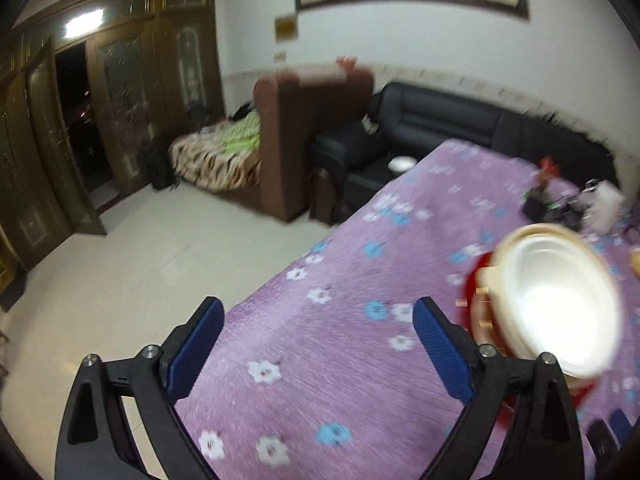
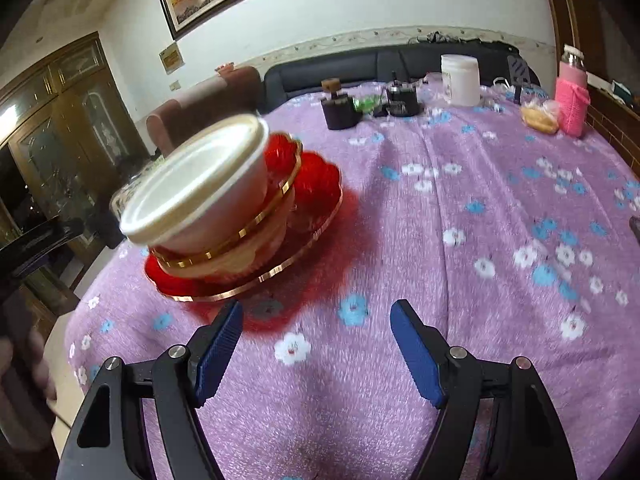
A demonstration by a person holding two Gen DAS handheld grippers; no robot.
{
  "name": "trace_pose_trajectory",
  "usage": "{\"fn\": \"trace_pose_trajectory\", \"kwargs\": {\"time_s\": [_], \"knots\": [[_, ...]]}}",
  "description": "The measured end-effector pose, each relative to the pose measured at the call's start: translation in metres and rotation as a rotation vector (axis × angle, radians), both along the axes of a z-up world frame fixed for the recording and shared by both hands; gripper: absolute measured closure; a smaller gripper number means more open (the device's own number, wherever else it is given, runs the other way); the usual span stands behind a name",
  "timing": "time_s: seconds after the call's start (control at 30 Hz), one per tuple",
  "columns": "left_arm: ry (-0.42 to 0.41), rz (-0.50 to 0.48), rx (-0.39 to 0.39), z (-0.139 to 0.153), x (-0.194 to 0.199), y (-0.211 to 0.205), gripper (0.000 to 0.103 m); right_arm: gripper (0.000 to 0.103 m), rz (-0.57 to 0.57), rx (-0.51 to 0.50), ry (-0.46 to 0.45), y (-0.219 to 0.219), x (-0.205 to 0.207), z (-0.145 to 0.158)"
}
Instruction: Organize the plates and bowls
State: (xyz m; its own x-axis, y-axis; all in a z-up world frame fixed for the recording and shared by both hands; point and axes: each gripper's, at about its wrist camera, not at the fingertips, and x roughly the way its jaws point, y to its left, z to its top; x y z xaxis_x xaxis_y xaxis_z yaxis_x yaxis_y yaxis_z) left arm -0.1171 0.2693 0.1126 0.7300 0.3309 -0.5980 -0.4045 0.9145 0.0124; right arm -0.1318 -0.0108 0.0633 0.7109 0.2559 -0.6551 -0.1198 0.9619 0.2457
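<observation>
- Right wrist view shows the crockery already gathered into one stack [image 2: 224,216] at the centre left of the frame, standing on the purple flowered worktop [image 2: 480,280].
- At the bottom of the stack lies a red plate [image 2: 320,192] with a gold rim; on it sits a cream bowl with a gold band [image 2: 240,256], and a white bowl [image 2: 208,188] is nested on top.
- The white bowl leans toward the left of the frame, so the pile looks tilted, though blur and fisheye bend make the lean hard to judge.
- Judging from that, the stacking seems mostly done; what may be left is squaring the top bowl or carrying the stack elsewhere.
- No other plate or bowl shows on the worktop; a small white dish [image 1: 401,163] sits on the black sofa in the left wrist view, its part in the task unclear.
- The right gripper [image 2: 316,354] hovers at the bottom of its frame, just short of the plate's near rim, jaws spread wide and holding nothing.
- The left gripper [image 1: 316,350] has its jaws wide and empty too, with the stack [image 1: 556,300] at the right of its frame.
- Jars, a pink bottle and bread stand far back, upper right.
</observation>
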Motion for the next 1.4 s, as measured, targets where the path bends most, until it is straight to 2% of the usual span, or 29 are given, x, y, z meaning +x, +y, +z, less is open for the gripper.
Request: {"fn": "trace_pose_trajectory", "kwargs": {"time_s": [0.13, 0.3, 0.4, 0.57, 0.67, 0.8, 0.97, 1.07, 1.17, 1.3, 1.4], "knots": [[-0.053, -0.071, -0.006, 0.016, -0.02, -0.024, 0.005, 0.022, -0.079, -0.057, -0.128, -0.01, 0.01, 0.041], [-0.047, -0.135, -0.008, 0.022, -0.025, -0.045, 0.005, 0.021, -0.095, -0.213, -0.246, 0.009, 0.059, 0.09], [-0.046, -0.149, 0.001, 0.024, -0.029, -0.051, 0.005, 0.021, -0.059, -0.317, -0.236, 0.036, 0.091, 0.096], [-0.033, -0.152, -0.006, 0.024, -0.035, -0.054, 0.005, 0.021, 0.015, -0.409, -0.141, 0.066, 0.126, 0.075], [-0.031, -0.156, -0.01, 0.025, -0.035, -0.055, 0.005, 0.021, 0.006, -0.346, -0.178, 0.055, 0.116, 0.083], [-0.052, -0.178, -0.017, 0.027, -0.035, -0.067, 0.005, 0.018, 0.002, -0.188, -0.245, 0.026, 0.063, 0.105], [-0.082, -0.217, -0.01, 0.025, -0.04, -0.097, 0.004, 0.012, -0.038, -0.085, -0.286, -0.006, -0.005, 0.092], [-0.066, -0.251, -0.013, 0.017, -0.04, -0.116, 0.003, 0.012, -0.08, -0.046, -0.243, -0.022, -0.023, 0.073], [-0.024, -0.271, 0.008, 0.007, -0.038, -0.132, 0.002, 0.012, -0.1, 0.011, -0.161, -0.036, -0.026, 0.051], [0.023, -0.266, 0.021, -0.004, -0.035, -0.14, 0.002, 0.012, -0.099, 0.015, -0.117, -0.037, -0.026, 0.038], [0.051, -0.258, -0.002, -0.009, -0.032, -0.137, 0.002, 0.012, -0.089, 0.018, -0.1, -0.037, -0.026, 0.033]]}}
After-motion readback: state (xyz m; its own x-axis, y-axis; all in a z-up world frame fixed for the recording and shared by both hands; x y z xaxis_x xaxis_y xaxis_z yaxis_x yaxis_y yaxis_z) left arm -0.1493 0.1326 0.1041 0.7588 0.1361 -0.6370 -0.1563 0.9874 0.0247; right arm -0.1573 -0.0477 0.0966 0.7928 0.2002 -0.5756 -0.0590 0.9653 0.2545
